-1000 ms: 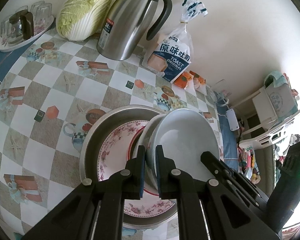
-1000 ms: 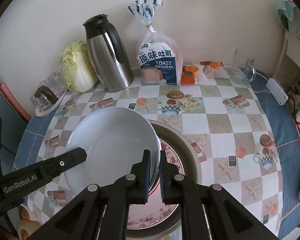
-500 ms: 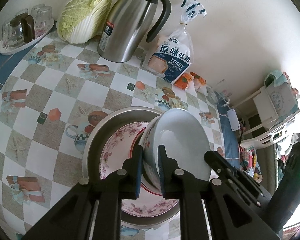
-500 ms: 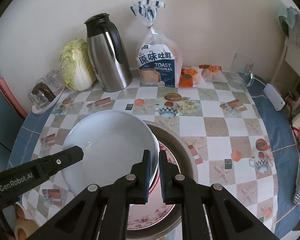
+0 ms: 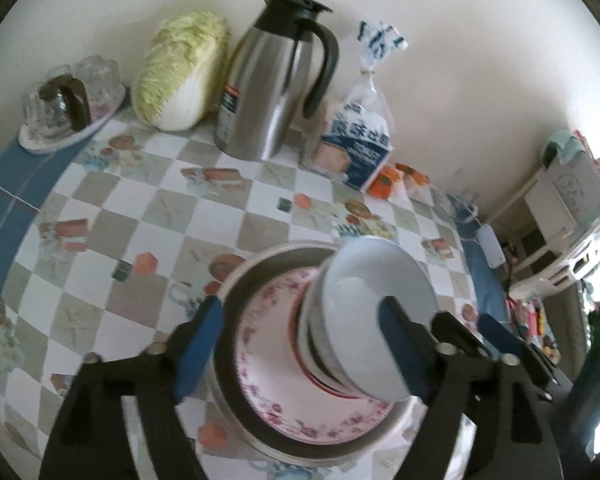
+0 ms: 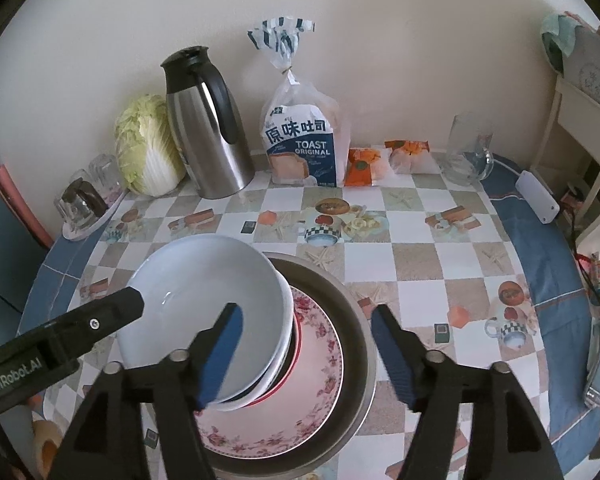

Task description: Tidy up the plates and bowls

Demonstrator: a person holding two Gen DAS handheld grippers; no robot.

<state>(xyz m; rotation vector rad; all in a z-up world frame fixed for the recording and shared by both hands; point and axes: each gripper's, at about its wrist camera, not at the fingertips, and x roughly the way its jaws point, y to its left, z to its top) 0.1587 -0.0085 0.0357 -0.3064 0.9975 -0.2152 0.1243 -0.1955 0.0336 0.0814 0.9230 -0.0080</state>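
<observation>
Now you are opening both grippers wide: left gripper (image 5: 300,328) and right gripper (image 6: 306,346) straddling opposite rims of the white bowl (image 6: 204,312), gripping nothing.

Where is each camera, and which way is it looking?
Left wrist: sits on the left gripper, looks down along its opening jaws at the white bowl stacked in the metal basin; the other gripper shows at right.
Right wrist: sits on the right gripper, looks down at the same bowl; its jaws are opening, and the left gripper reaches in from the left.
Both share the bowl, flowered plate, jug, cabbage and toast bag.
</observation>
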